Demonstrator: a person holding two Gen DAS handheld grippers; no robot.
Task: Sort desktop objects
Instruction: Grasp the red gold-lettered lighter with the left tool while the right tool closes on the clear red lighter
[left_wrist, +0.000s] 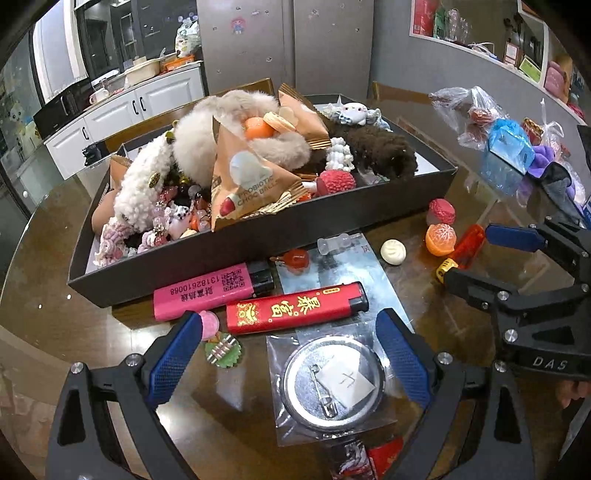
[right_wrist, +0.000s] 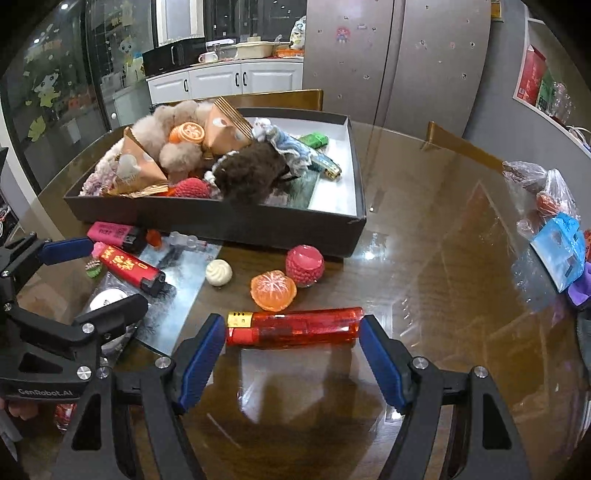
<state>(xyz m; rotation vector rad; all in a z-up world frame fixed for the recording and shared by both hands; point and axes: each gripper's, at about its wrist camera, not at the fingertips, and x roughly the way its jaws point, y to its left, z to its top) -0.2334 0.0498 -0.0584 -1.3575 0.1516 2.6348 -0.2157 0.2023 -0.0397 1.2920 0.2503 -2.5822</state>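
My right gripper (right_wrist: 293, 322) is open and low over the glass table. A see-through red lighter (right_wrist: 295, 326) lies lengthwise between its blue pads, one pad near each end. My left gripper (left_wrist: 288, 316) is open too. Its tips stand on either side of a red lighter with gold characters (left_wrist: 295, 308), and a round pin badge in a clear bag (left_wrist: 332, 384) lies just in front of it. A pink lighter (left_wrist: 207, 291) rests against the black box (left_wrist: 258, 240). That box is heaped with plush toys and snack packs.
A white bun toy (right_wrist: 218, 272), an orange slice toy (right_wrist: 273, 290) and a red lychee toy (right_wrist: 304, 266) lie just beyond the see-through lighter. A green cookie charm (left_wrist: 223, 350) sits by my left finger. Plastic bags (right_wrist: 554, 236) crowd the right edge.
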